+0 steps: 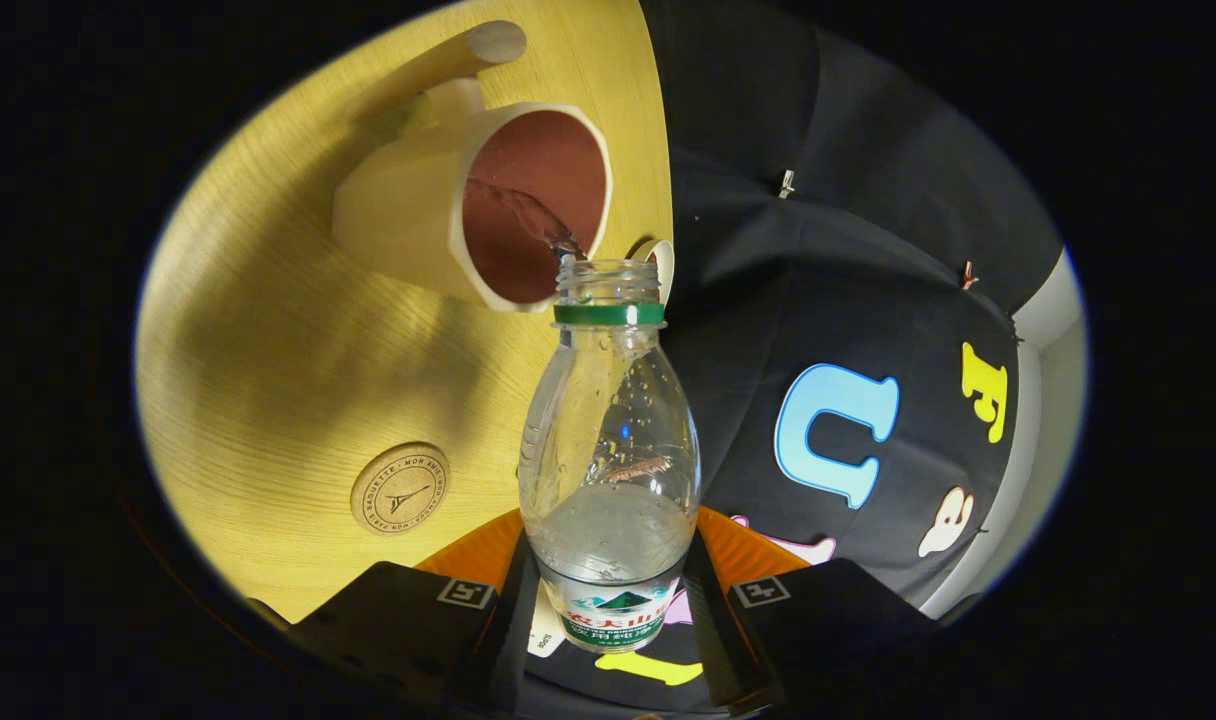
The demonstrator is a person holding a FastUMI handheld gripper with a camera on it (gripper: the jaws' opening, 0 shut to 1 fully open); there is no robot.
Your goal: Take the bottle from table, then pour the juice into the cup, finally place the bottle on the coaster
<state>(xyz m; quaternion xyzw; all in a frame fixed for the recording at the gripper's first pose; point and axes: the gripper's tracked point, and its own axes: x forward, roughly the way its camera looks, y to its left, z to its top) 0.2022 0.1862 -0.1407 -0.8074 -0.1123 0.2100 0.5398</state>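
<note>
My claw is clamped on the bottle, one finger pressing each side of its lower body just above the label. The bottle has no cap; a green ring sits under its open neck. It is tipped forward so that its mouth reaches the rim of the cup, and a thin stream of clear liquid runs from the mouth into the cup. The cup is cream outside and reddish-brown inside, with its handle on the far side from the bottle. Some liquid lies in the lower part of the bottle near my fingers, and drops cling to the inside of its wall.

The cup stands on the pale wooden counter. The round coaster lies flat on the same counter, nearer my claw than the cup and off to the left of the bottle, apart from both. It has a printed ring of text and a small emblem in the middle. Beyond the counter's edge hangs the black cloth wall.
</note>
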